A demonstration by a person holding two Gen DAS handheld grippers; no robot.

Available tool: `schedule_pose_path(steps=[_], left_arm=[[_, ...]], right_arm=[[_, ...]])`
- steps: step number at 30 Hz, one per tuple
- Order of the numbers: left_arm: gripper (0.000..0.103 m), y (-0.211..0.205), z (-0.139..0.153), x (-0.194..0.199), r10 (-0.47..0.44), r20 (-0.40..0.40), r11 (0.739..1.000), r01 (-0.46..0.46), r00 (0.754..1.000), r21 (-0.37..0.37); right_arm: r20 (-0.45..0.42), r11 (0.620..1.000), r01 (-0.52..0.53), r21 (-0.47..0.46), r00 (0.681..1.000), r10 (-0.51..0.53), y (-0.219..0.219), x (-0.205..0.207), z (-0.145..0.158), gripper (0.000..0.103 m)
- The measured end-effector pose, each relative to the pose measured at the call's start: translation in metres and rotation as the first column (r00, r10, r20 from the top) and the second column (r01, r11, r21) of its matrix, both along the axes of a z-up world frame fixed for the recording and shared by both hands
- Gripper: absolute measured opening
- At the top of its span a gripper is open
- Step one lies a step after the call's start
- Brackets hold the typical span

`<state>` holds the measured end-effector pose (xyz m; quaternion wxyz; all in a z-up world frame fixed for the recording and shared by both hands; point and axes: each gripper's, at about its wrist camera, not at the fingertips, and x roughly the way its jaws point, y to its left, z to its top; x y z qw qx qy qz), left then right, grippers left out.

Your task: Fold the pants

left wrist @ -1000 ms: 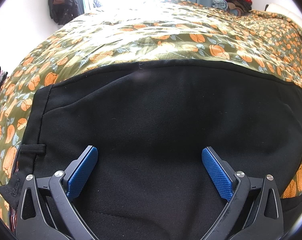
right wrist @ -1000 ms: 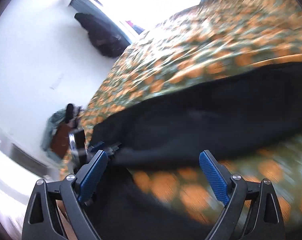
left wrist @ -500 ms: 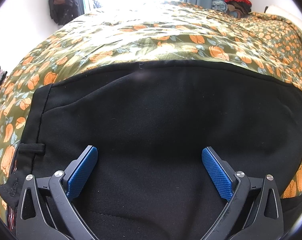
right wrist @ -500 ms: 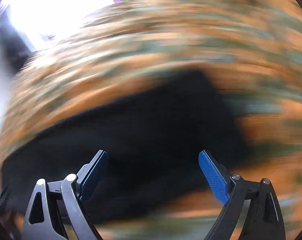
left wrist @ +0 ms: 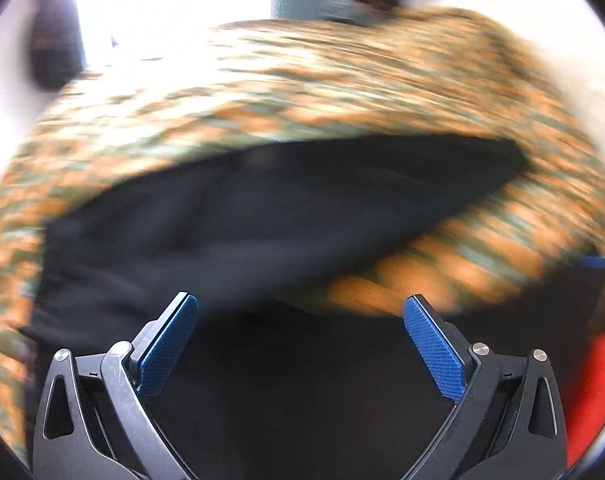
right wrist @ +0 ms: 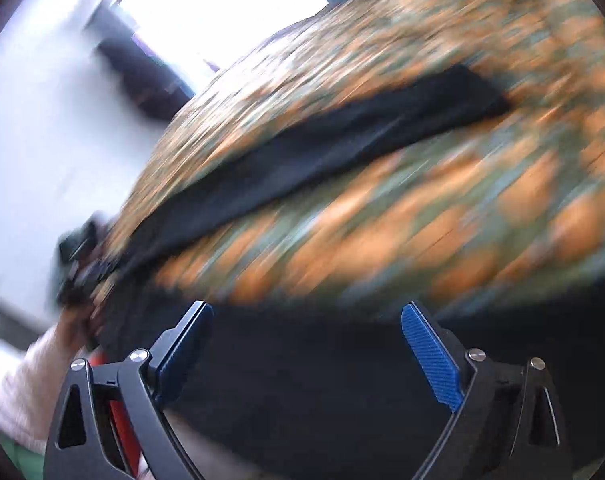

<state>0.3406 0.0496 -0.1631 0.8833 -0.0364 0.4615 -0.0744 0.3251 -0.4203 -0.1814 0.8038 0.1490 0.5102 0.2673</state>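
Blurred by motion, both wrist views show black pants lying on a bed covered by an orange-and-green patterned bedspread.

From the left wrist camera, a dark shape hangs on the white wall at the upper left, next to a bright window (left wrist: pixel 170 4). The bedspread (left wrist: pixel 342 80) fills the upper middle of the frame. The pants (left wrist: pixel 262 208) stretch across the centre as a dark band tapering toward the right, with more black cloth at the bottom. The left tool (left wrist: pixel 300 340) sits at the bottom centre, its blue pads (left wrist: pixel 166 344) spread wide, nothing between them. Something red shows at the lower right edge, too smeared to identify.

From the right wrist camera, a pale sleeve (right wrist: pixel 18 396) enters at the lower left, next to a dark blurred shape I cannot make out. The window (right wrist: pixel 222 12) glares at the top. The pants (right wrist: pixel 322 148) run diagonally from lower left to upper right across the bedspread (right wrist: pixel 462 200). The right tool (right wrist: pixel 306 344) at the bottom centre has just been opening; its pads (right wrist: pixel 430 356) stand wide apart with nothing between them, above dark cloth.
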Motion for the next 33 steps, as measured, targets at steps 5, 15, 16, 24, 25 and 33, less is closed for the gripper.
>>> schedule_pose_path(steps=[5, 15, 16, 24, 25, 33], left_arm=[[0.103, -0.062, -0.043, -0.047, -0.152, -0.145, 0.988, 0.146, 0.978, -0.050], [0.102, 0.002, -0.058, -0.076, -0.033, -0.192, 0.996, 0.048, 0.981, 0.075], [0.102, 0.010, -0.056, -0.078, -0.033, -0.200, 0.998, 0.043, 0.979, 0.048], [0.103, 0.073, 0.017, -0.030, 0.216, 0.001, 0.973, -0.215, 0.976, -0.082], [0.103, 0.079, 0.020, -0.011, 0.240, 0.015, 0.965, -0.237, 0.971, -0.109], [0.102, 0.102, -0.056, 0.089, 0.401, -0.047, 0.909, -0.403, 0.915, -0.104]], right_arm=[[-0.114, 0.988, -0.155, -0.009, 0.982, 0.153, 0.075, -0.044, -0.038, 0.094], [-0.069, 0.838, 0.442, -0.321, 0.871, -0.486, -0.196, -0.020, -0.027, 0.076], [-0.046, 0.786, 0.479, -0.390, 0.843, -0.536, -0.205, -0.021, -0.022, 0.081], [0.083, 0.849, 0.441, -0.292, 0.896, -0.436, -0.118, 0.021, 0.055, 0.085], [0.069, 0.881, 0.400, -0.252, 0.916, -0.396, -0.099, 0.039, 0.058, 0.086], [-0.145, 0.952, 0.303, 0.031, 0.944, -0.296, -0.002, 0.208, -0.036, 0.088]])
